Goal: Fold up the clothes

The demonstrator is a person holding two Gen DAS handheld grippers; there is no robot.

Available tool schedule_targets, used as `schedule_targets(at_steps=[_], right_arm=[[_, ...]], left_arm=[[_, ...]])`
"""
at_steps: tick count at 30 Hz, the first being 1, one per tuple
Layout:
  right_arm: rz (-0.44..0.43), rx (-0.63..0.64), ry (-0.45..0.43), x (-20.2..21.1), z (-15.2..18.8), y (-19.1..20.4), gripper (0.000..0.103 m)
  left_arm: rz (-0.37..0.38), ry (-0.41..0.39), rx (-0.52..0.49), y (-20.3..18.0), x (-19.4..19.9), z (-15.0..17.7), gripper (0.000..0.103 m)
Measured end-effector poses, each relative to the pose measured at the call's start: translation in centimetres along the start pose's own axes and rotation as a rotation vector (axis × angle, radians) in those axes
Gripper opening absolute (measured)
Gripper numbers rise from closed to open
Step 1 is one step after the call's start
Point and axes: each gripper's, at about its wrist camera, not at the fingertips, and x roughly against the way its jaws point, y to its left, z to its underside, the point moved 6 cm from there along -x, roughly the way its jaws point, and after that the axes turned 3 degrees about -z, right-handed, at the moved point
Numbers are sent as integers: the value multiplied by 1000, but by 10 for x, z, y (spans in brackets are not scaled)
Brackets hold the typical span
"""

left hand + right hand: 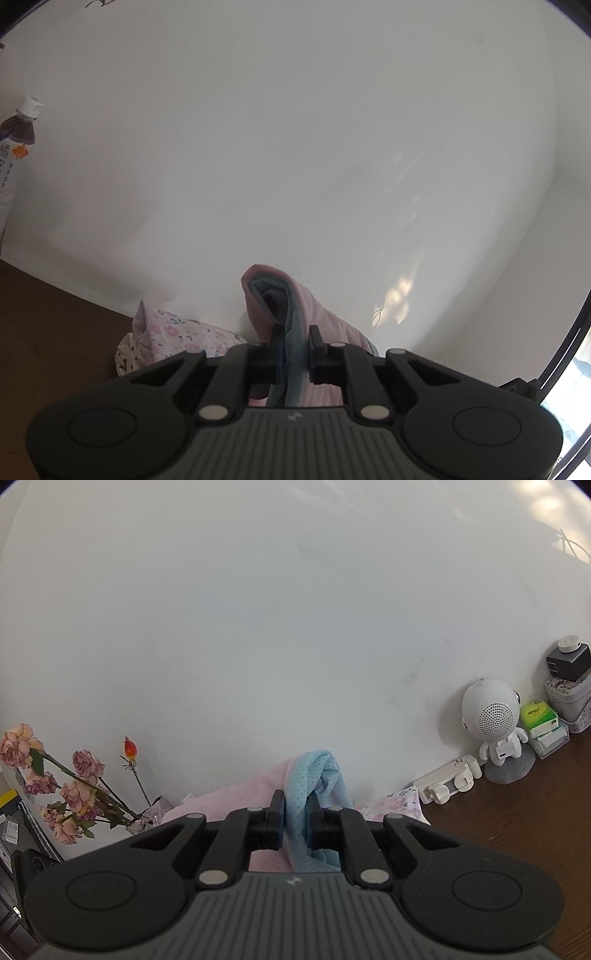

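Left claw (294,334) and right claw (298,805), each clamped on pink-and-blue garment (295,295).

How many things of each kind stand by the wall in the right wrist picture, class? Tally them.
Dried flower bunch: 1
White robot figure: 1
White folding stand: 1
Green-topped box: 1
Flowered tin: 1
Dark cube: 1
Total: 6

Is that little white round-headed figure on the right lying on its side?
No, the white figure stands upright on its grey base against the wall, beside the green packet.
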Motion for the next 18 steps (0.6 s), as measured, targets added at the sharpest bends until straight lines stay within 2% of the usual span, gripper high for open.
schedule_targets(at_steps=[3, 15, 18], right_arm=[[25, -2, 12, -14, -1, -13, 10], [103, -62, 65, -67, 4, -58, 10], [112, -75, 76, -75, 6, -63, 10]], left_arm=[[-21, 17, -10, 9, -15, 2, 11], [-78, 76, 116, 70, -74, 3, 11], [-91, 82, 131, 81, -78, 3, 11]])
